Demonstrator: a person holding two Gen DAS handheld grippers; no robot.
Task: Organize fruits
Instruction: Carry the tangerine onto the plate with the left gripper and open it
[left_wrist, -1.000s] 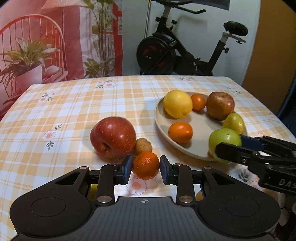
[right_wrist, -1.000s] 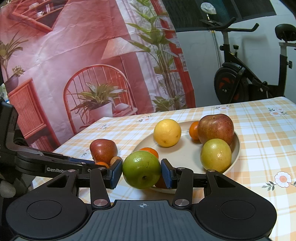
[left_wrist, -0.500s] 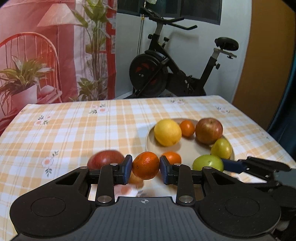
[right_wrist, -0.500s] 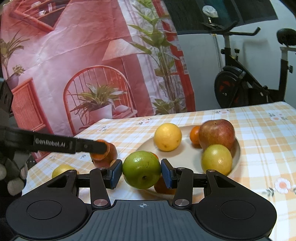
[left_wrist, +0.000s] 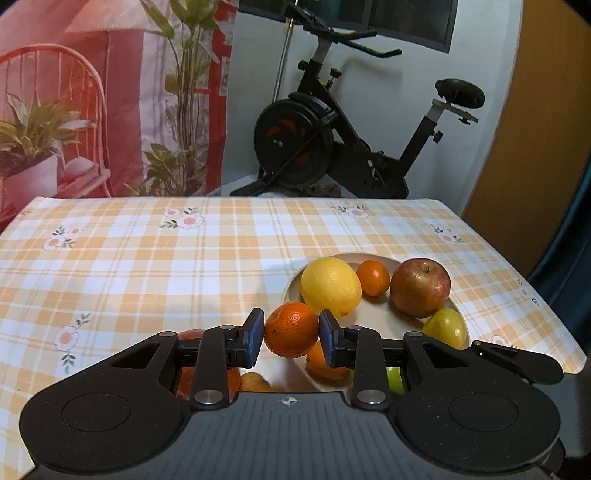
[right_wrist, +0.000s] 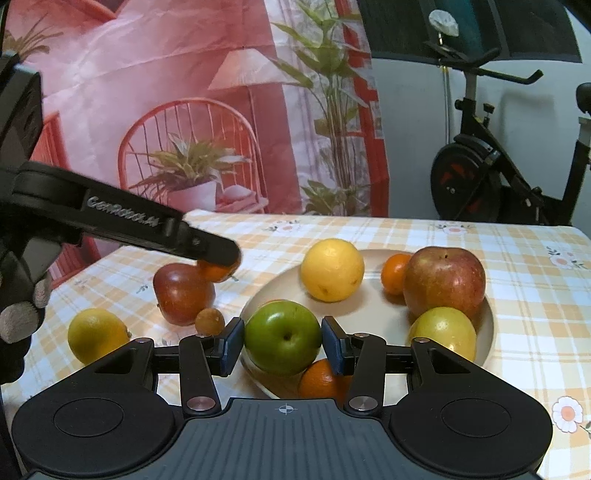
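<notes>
My left hand-held gripper (left_wrist: 291, 336): clamps a mandarin (left_wrist: 291, 334).
My right hand-held gripper (right_wrist: 283, 344): grips a green apple (right_wrist: 283, 336); plate (right_wrist: 487, 328) beyond.

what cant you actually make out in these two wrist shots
- Left wrist view: the red apple and small brown fruit are mostly hidden behind the left gripper.
- Left wrist view: the green apple shows only as a sliver behind that gripper's body.
- Right wrist view: the orange on the plate is half hidden by the right gripper.
</notes>
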